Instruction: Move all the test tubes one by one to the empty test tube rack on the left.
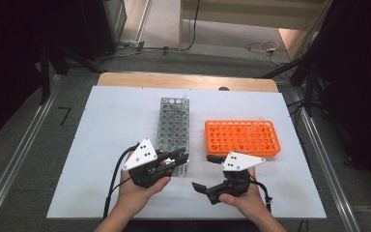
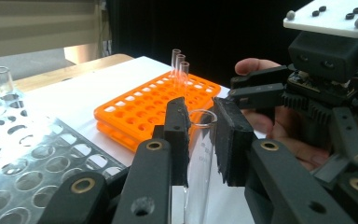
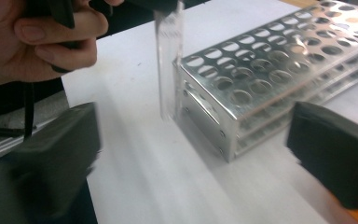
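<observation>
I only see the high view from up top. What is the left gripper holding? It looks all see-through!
Observer: In the left gripper view, the left gripper is shut on a clear glass tube, pinched just below its open rim.
Operator: Is it inside the silver rack?
Observer: No. The right gripper view shows it upright just outside the near corner of the silver rack.
Operator: How many tubes are in the orange one?
Observer: The left gripper view shows three tubes standing close together at the far end of the orange rack.

Bright white table (image 1: 106, 145), dark surroundings, right gripper view motion-blurred
</observation>
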`<state>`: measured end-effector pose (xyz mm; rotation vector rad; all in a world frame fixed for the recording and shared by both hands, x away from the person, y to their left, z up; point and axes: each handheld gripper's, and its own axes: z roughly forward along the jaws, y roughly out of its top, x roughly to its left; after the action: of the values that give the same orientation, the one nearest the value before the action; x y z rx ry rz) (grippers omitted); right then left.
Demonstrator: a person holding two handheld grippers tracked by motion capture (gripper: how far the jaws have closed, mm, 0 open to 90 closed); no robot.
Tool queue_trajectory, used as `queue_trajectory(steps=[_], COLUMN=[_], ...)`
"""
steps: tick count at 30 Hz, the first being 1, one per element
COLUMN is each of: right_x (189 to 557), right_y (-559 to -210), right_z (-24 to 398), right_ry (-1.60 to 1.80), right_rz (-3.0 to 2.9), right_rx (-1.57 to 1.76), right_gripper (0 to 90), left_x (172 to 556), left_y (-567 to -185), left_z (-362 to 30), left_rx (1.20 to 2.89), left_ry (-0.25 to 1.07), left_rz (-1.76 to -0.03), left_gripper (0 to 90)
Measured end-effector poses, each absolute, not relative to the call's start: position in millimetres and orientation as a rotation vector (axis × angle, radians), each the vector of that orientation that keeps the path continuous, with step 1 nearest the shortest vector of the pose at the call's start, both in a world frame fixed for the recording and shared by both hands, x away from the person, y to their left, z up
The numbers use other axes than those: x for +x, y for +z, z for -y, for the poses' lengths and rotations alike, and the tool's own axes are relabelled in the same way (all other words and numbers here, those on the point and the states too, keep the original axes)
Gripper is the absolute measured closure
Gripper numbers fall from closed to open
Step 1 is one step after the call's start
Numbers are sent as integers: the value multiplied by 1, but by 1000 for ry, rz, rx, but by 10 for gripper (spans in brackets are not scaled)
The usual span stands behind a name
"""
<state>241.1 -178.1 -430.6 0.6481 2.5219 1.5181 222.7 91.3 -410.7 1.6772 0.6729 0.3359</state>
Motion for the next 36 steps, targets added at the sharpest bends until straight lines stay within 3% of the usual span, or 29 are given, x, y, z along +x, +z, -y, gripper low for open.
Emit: queue_trajectory(steps=[25,36], right_x=[245,255], right_y=[-438,-446], right_z=[273,291], right_ry=[1443,1436], right_rz=[-2373,-2351], right_rx=[847,878], right_gripper=[0,0], left_x=[277,308], left_y=[-393,-391], left_z=[-108,-104], left_rx=[1615,1598], left_ry=[366,374], left_rz=[-734,-765], left_gripper=[758,758])
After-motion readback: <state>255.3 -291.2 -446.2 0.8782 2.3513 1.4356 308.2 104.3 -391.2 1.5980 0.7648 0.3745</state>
